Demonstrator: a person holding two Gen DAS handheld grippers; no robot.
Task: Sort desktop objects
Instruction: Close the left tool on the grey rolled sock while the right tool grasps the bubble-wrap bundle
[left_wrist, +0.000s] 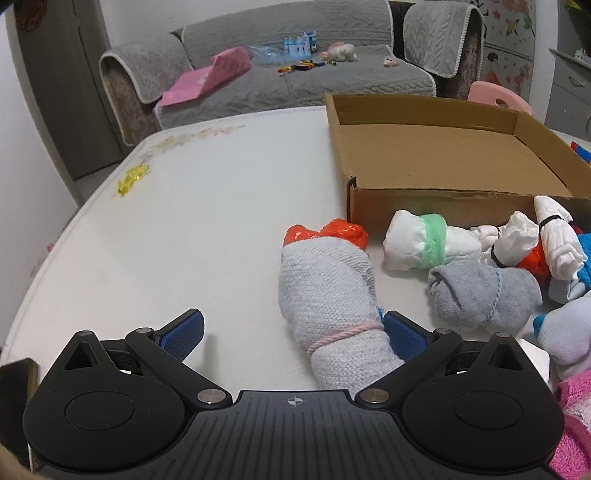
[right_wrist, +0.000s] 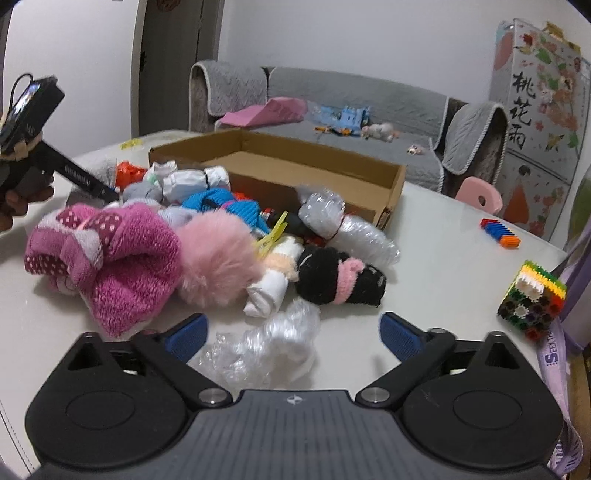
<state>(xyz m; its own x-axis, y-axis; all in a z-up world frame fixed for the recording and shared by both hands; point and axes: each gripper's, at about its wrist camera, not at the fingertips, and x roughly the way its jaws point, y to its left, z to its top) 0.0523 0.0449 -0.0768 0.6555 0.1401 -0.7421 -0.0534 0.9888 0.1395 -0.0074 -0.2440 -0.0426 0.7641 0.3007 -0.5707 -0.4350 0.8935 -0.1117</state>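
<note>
In the left wrist view my left gripper (left_wrist: 291, 334) is open around the near end of a grey knitted roll (left_wrist: 328, 291) tied with pink yarn. The roll lies against the right pad; the left pad stands well clear of it. Orange plastic (left_wrist: 332, 230) sticks out of the roll's far end. Behind it stands an empty cardboard box (left_wrist: 436, 199). In the right wrist view my right gripper (right_wrist: 293, 332) is open, with a crumpled clear plastic bundle (right_wrist: 273, 343) lying loose between its pads. Beyond lies a pile with a pink dotted sock (right_wrist: 122, 258), a pink pompom (right_wrist: 218, 266) and a black roll (right_wrist: 340, 277).
A white bundle with a green band (left_wrist: 424, 240) and a grey sock roll (left_wrist: 480, 288) lie right of the knitted roll. A block cube (right_wrist: 532, 299) and a strip of orange-blue blocks (right_wrist: 500, 232) sit on the table's right side. A yellow scrap (left_wrist: 133, 177) lies far left. A grey sofa (left_wrist: 295, 81) is behind.
</note>
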